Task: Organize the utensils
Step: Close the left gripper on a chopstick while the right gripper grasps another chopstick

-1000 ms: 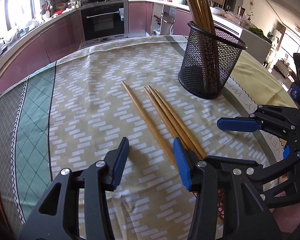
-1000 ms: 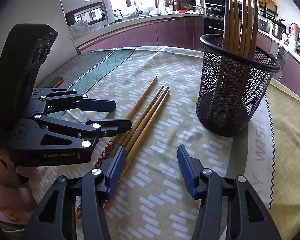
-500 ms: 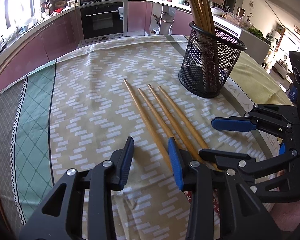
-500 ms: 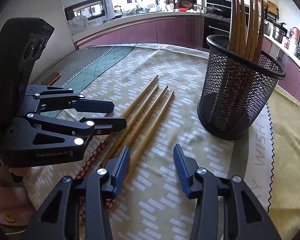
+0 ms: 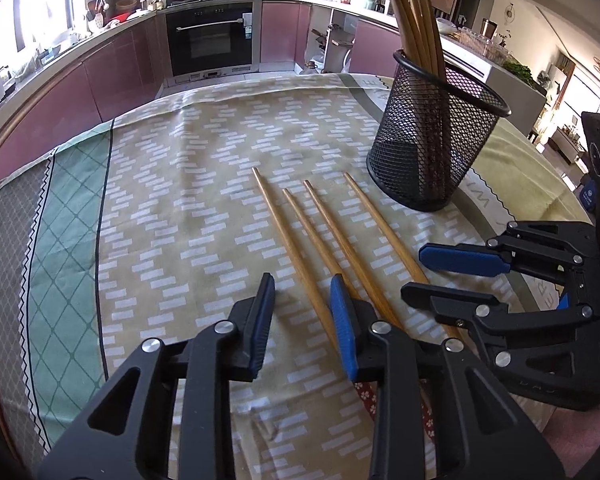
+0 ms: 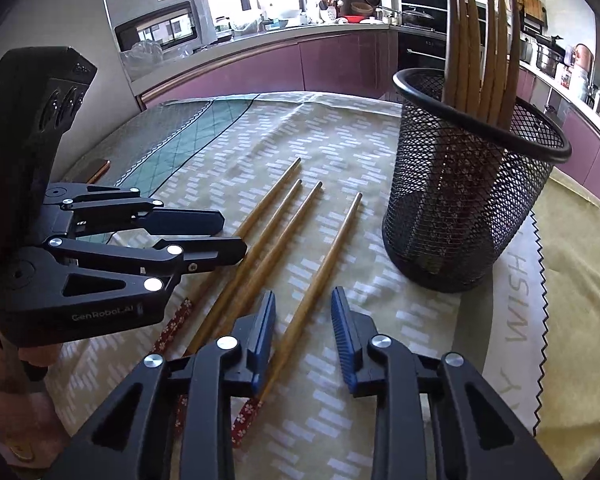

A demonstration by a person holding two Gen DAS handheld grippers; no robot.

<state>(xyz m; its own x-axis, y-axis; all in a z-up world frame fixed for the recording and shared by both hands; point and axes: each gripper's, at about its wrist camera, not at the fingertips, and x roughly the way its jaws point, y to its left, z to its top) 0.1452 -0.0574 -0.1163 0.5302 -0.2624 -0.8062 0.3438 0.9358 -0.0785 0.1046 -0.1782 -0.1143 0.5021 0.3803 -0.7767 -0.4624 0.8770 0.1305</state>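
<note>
Several wooden chopsticks [image 5: 296, 240] [image 6: 272, 248] with red floral ends lie spread side by side on the tablecloth. A black mesh holder [image 5: 432, 144] [image 6: 468, 208] stands upright beyond them with several chopsticks in it. My left gripper [image 5: 302, 316] [image 6: 230, 236] is open low over the leftmost chopstick, which lies between its fingers. My right gripper [image 6: 304, 332] [image 5: 440, 276] is open around the rightmost chopstick [image 6: 320, 268].
The patterned tablecloth [image 5: 180, 208] covers a round table; its green border lies to the left. Kitchen cabinets and an oven [image 5: 212, 40] stand behind the table. A phone-like object [image 6: 98, 168] lies at the table's left edge.
The chopsticks have spread apart from a tight bunch. Both grippers have moved in over the chopsticks and their fingers have narrowed somewhat.
</note>
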